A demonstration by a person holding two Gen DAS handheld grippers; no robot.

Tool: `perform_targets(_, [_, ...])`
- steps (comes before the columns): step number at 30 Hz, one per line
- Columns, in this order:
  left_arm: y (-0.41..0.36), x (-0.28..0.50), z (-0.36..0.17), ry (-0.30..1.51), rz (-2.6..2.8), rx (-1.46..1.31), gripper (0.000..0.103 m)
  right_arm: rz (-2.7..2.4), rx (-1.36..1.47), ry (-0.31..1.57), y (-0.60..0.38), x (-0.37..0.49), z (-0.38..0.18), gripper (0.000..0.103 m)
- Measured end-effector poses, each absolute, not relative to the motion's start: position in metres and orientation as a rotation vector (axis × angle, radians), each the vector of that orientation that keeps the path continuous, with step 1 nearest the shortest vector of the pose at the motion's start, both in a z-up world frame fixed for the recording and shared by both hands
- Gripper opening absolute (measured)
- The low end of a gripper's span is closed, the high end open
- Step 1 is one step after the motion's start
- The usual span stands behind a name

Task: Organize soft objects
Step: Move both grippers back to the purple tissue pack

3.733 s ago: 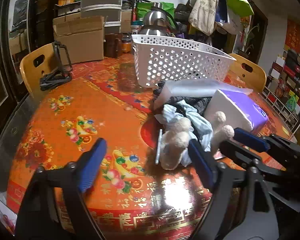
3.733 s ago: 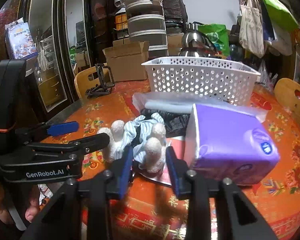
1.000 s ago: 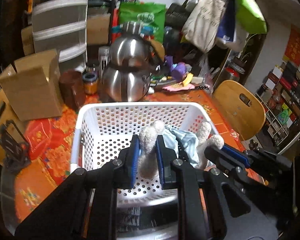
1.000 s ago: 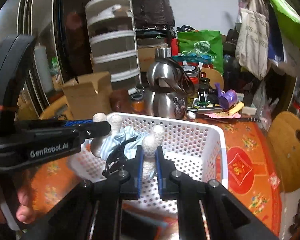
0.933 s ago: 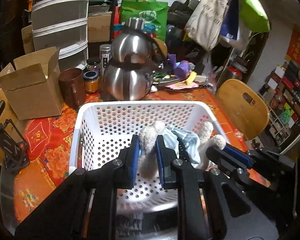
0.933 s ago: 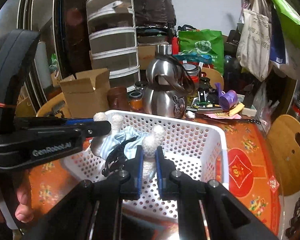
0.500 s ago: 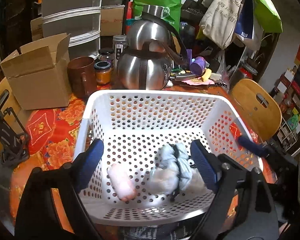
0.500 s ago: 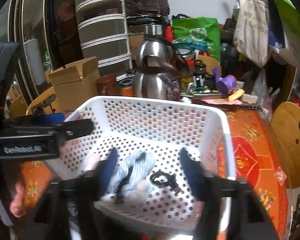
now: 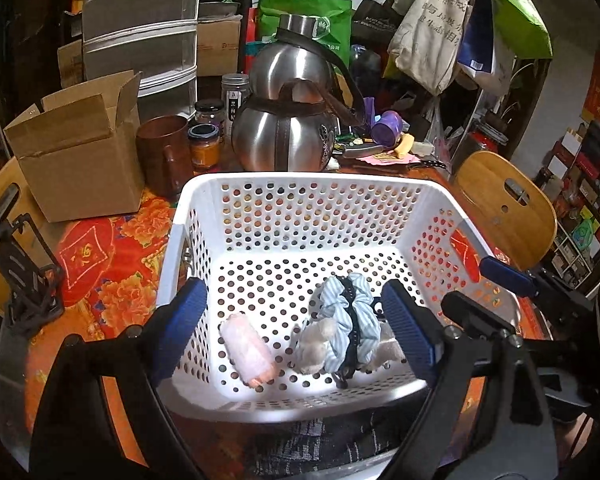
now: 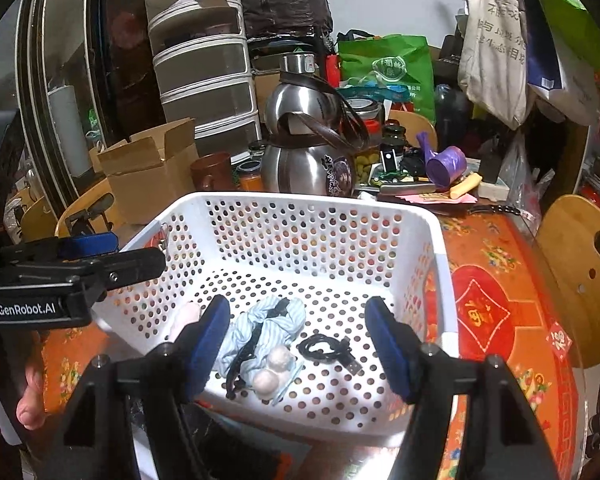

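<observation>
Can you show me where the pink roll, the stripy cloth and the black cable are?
pink roll (image 9: 247, 353), left wrist view, its middle.
stripy cloth (image 10: 266, 326), right wrist view, its middle fold.
black cable (image 10: 326, 350), right wrist view, its coil.

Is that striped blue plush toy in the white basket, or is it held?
In. The striped blue plush toy lies on the white perforated plastic basket floor, nothing gripping it.

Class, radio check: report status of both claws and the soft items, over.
Left claw open, empty. Right claw open, empty. Striped plush toy and pink roll lying in white basket. Black cable beside them, nothing blocking.
</observation>
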State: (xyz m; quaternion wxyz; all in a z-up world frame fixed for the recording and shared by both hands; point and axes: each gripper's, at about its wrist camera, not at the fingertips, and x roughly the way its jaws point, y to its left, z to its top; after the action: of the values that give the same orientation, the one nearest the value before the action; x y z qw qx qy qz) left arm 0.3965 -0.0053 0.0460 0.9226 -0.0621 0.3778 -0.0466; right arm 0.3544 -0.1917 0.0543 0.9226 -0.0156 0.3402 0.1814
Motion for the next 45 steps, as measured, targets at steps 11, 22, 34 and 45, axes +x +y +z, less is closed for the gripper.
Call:
perform_targets(11, [-0.001, 0.336, 0.053, 0.736, -0.102, -0.113, 0.088, 0.373, -0.023, 0.667, -0.207, 0.293, 0.066, 0.074])
perform_targets(22, [0.008, 0.217, 0.021, 0.671, -0.065, -0.110, 0.092, 0.398, 0.027, 0.624, -0.258, 0.182, 0.023, 0.079])
perform_targets(34, [-0.026, 0.103, -0.048, 0.633, -0.098, -0.129, 0.092, 0.519, 0.048, 0.644, -0.279, 0.116, -0.026, 0.079])
perform_targets(45, [-0.057, 0.097, -0.058, 0.621, -0.145, -0.047, 0.092, 0.583, 0.025, 0.641, -0.261, 0.110, -0.038, 0.079])
